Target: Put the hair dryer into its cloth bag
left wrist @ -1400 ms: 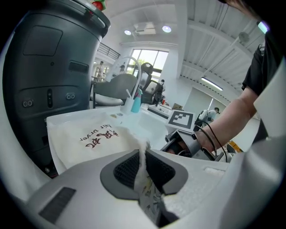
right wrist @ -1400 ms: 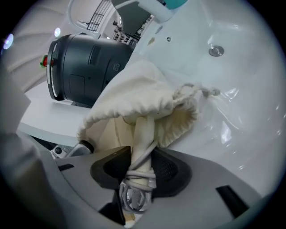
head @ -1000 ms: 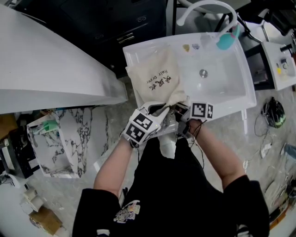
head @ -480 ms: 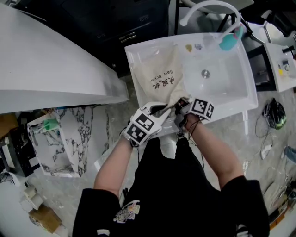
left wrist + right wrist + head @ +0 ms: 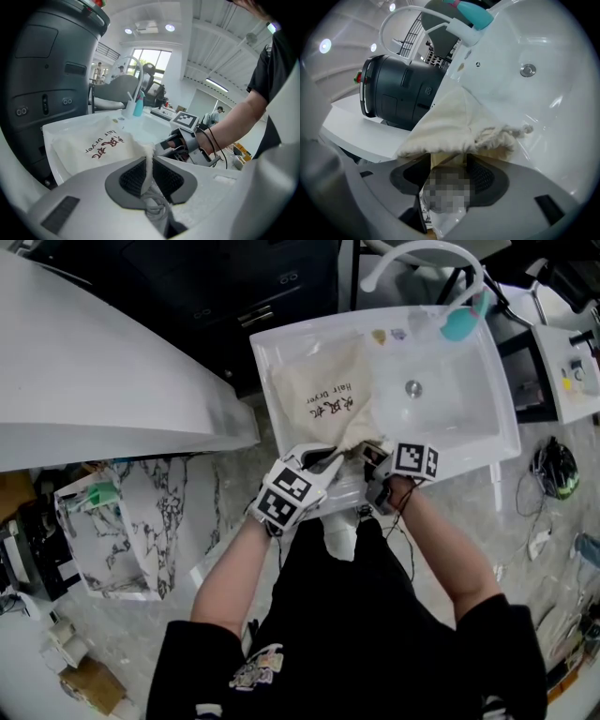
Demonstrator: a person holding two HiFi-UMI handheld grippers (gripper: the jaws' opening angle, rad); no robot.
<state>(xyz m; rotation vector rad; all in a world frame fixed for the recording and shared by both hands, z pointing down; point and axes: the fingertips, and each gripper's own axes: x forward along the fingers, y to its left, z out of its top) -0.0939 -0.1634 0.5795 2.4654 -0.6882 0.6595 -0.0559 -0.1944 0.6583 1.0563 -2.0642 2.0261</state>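
A cream cloth bag (image 5: 323,390) with red and black print lies in the left half of the white sink (image 5: 469,418), its gathered mouth toward me. The hair dryer itself does not show. My left gripper (image 5: 323,465) is shut on a fold of the bag's edge (image 5: 149,157), with the cloth pinched between its pads. My right gripper (image 5: 375,457) is just to its right at the bag's mouth. Its jaws have just been opening and now stand wide, with the puckered neck and drawstring (image 5: 501,133) between them, not pressed.
A curved white faucet (image 5: 412,254) and a teal bottle (image 5: 459,322) stand at the sink's far rim, the drain (image 5: 412,388) to the bag's right. A dark grey drum (image 5: 398,93) sits behind the sink. A white counter (image 5: 94,371) lies to the left.
The right gripper has shifted a little at the bag's mouth and let the cloth loose. The left gripper and the bag have stayed where they were.
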